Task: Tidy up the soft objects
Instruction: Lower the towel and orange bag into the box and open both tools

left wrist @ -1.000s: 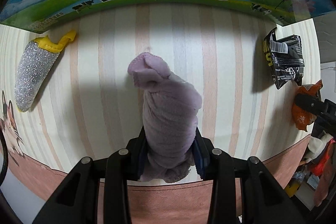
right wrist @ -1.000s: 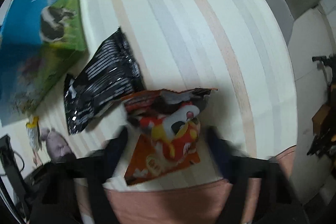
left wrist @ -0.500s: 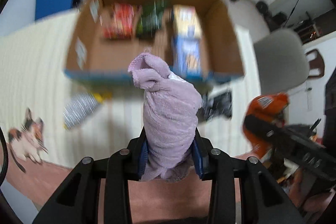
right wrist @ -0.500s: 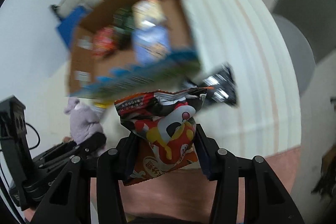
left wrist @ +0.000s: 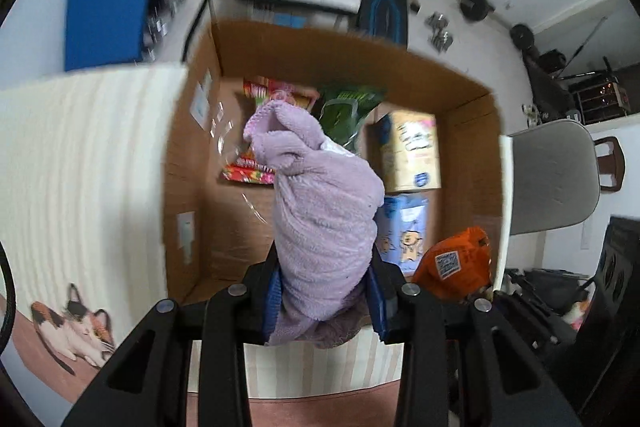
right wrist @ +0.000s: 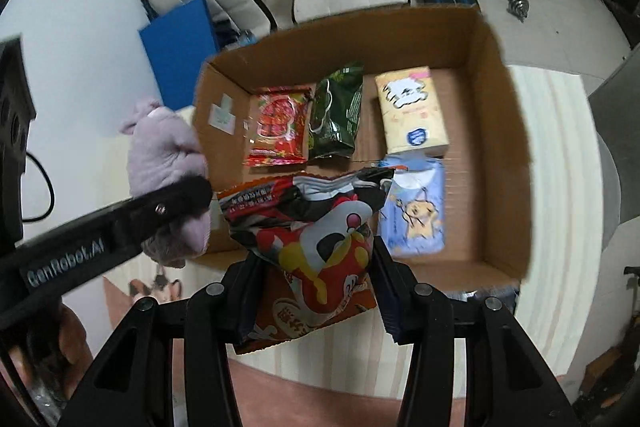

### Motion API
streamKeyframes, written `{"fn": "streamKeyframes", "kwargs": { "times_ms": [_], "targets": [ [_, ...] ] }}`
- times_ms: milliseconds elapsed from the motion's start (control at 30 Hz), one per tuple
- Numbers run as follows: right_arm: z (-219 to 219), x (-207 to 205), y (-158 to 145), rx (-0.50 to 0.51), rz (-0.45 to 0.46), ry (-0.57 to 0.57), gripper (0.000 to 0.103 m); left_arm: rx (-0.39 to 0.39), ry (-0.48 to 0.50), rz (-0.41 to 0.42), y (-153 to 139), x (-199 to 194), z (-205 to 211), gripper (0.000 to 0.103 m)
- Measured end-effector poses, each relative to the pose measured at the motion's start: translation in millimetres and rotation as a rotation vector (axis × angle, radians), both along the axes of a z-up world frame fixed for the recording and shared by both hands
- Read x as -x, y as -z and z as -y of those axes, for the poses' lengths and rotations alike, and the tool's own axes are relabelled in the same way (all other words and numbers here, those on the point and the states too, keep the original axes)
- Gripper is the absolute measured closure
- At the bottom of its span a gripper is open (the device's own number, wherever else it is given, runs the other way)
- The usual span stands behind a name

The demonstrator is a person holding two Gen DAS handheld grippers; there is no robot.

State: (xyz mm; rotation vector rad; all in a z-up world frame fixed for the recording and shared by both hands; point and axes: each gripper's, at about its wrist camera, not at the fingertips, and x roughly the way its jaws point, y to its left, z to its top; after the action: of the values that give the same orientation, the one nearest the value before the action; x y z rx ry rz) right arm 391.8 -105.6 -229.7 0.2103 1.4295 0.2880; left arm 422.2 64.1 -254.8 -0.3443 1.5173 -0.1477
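Here, my left claw (left wrist: 324,291) is clenched on a rolled lilac towel (left wrist: 320,211). The roll stands up between the blue pads, squeezed at its lower end, its knotted top leaning away from me. My right claw (right wrist: 316,287) grips an orange and red snack bag (right wrist: 316,251) by its lower half, and the crumpled top fans out above the pads. Those right jaws have just closed a little further onto the bag, which sits firmly between them.

Beyond both claws lies an open cardboard box (right wrist: 504,163), seen from above, standing on a desk (right wrist: 560,155) with a pale striped cloth. Inside, along the far wall, lie a red snack packet (right wrist: 278,125) and a dark green packet (right wrist: 336,111) side by side. To their right are a cream tissue pack (right wrist: 412,109) and, nearer me, a blue tissue pack (right wrist: 416,207).

I judge this to be the carrying step: both soft things are lifted and held over the box, neither placed yet. In the left view the towel hangs over the bare left part of the box floor. In the right view the snack bag hangs over the near middle, just beside the blue pack.

Next I would need to lower each load into a free spot and loosen the jaws. The towel may unroll on release.
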Motion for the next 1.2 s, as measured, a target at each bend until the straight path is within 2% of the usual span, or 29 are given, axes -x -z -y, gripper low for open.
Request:
{"fn": "streamKeyframes", "kwargs": {
  "times_ms": [133,267,433,533,633,667,700,767,833,867,1000,1100,1133,1200],
  "targets": [
    [-10,-14,37,0.036,-0.062,-0.012,0.052,0.026,0.015,-0.114,47,-12,1,0.070],
    [-20,-23,65,0.081,-0.097,-0.027,0.052,0.035,0.022,-0.173,78,-18,0,0.070],
    [-24,-35,91,0.122,-0.136,-0.034,0.052,0.038,0.041,-0.206,97,-28,4,0.069],
    [-26,-40,99,0.166,-0.143,-0.050,0.049,0.026,0.056,-0.236,102,-31,4,0.060],
    [-26,-42,102,0.168,-0.157,-0.050,0.043,0.007,0.068,-0.217,96,-32,2,0.045],
    [-26,-42,100,0.177,-0.151,-0.052,0.041,0.004,0.070,-0.202,92,-33,2,0.034],
    [-26,-42,98,0.189,-0.147,-0.054,0.038,-0.003,0.070,-0.184,86,-33,0,0.028],
    [-24,-42,95,0.190,-0.144,-0.053,0.033,-0.021,0.072,-0.153,73,-33,-2,0.028],
    [-22,-40,90,0.188,-0.142,-0.052,0.030,-0.050,0.074,-0.122,61,-31,-4,0.022],
    [-21,-39,86,0.194,-0.135,-0.049,0.029,-0.061,0.076,-0.102,53,-29,-5,0.016],
    [-15,-32,69,0.215,-0.109,-0.048,0.010,-0.113,0.073,-0.031,27,-22,-8,0.004],
    [-11,-23,55,0.241,-0.082,-0.045,0.007,-0.155,0.061,0.032,9,-5,-17,0.003],
    [-10,-20,50,0.245,-0.072,-0.039,0.001,-0.166,0.058,0.049,4,2,-18,0.003],
    [-8,-13,41,0.252,-0.049,-0.027,0.000,-0.202,0.047,0.093,-3,11,-18,0.003]
  ]
}}
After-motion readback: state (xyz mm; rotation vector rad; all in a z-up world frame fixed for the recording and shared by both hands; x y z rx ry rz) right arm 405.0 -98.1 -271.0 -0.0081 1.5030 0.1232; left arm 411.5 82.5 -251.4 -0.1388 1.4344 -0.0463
